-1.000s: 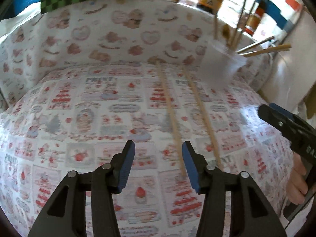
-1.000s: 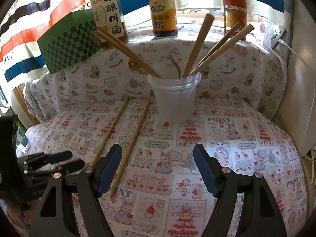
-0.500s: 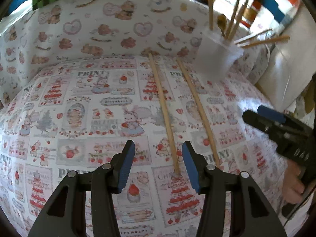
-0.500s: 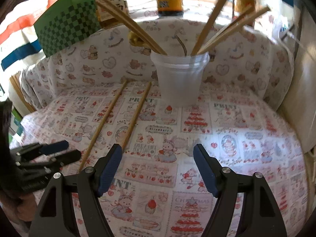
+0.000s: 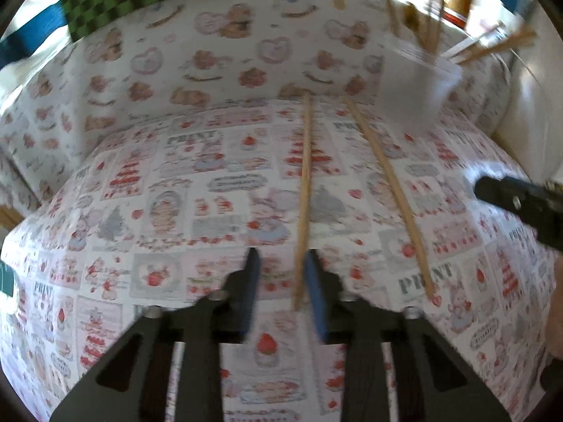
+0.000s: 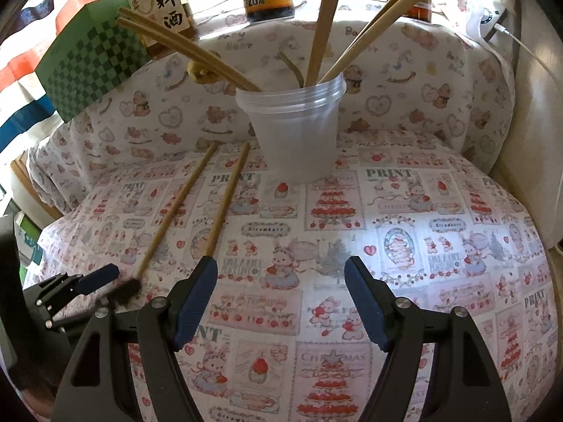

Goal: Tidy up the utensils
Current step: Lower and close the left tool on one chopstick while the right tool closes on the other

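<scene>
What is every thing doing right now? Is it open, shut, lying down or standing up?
left gripper: open, jaws have just been closing, not yet pinching
first chopstick: lying flat, between the left jaws
second chopstick: lying flat, untouched
right gripper: open, empty
plastic cup: upright, leaning chopsticks inside

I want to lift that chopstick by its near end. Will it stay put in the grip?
Probably stiff: the chopstick lies straight. It's long and held near one end by the left gripper, whose jaws have just been closing, so it may pivot or droop. Thin and smooth-looking, it could slip.
</scene>
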{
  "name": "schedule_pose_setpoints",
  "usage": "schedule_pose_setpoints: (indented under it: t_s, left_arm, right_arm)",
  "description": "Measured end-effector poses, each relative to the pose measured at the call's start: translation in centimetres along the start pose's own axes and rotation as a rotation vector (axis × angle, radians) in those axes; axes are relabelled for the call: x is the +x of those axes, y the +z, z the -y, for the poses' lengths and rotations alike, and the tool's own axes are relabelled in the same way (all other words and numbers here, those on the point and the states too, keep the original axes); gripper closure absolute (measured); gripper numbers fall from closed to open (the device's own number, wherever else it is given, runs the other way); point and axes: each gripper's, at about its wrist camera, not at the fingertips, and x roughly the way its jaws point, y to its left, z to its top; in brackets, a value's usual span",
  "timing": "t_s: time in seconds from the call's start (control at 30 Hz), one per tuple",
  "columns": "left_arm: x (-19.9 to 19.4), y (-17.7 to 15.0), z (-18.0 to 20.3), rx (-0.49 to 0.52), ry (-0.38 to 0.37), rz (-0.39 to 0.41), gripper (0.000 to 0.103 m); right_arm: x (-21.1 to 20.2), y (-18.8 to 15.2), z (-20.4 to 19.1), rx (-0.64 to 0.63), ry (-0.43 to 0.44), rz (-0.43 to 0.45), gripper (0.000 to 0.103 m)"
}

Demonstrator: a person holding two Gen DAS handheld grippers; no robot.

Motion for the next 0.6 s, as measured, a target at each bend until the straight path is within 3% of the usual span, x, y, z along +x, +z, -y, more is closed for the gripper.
schedule_pose_setpoints:
  t_s: [0.03,0.1,0.2,0.27,0.37,0.5,0.6]
  left_arm:
    - [0.0,0.1,-0.6,-0.027,0.002,-0.002,0.097]
    - [0.4,0.6,-1.4,-0.071,-0.032,-0.006,0.097]
    - [-0.1,0.6,-1.5,-0.066,0.02,0.028,0.097]
    - [-1.0,0.6,-1.4,-0.062,0.001,0.062,0.098]
    - [-3.3,0.7,-1.9,-0.09,-0.061,0.149,0.099]
    - [-6.4,0.6,-3.0,-0.141,-0.069,0.303,0.103]
    - [-7.9,0.4,-4.0,-0.186,-0.12,0.385,0.103]
  right_arm:
    - [0.1,0.0,-0.1,-0.003,0.001,-0.002,0.026]
    - [0.1,-0.1,-0.4,-0.012,0.0,-0.002,0.026]
    - [0.1,-0.2,-0.8,-0.032,0.001,-0.002,0.026]
    - [0.1,-0.4,-1.3,-0.059,0.009,-0.007,0.027]
    - [0.5,-0.8,-2.3,-0.1,0.039,-0.033,0.027]
    - [1.4,-1.7,-3.8,-0.143,0.078,-0.076,0.035]
    - [1.6,-2.6,-5.5,-0.216,0.087,-0.075,0.039]
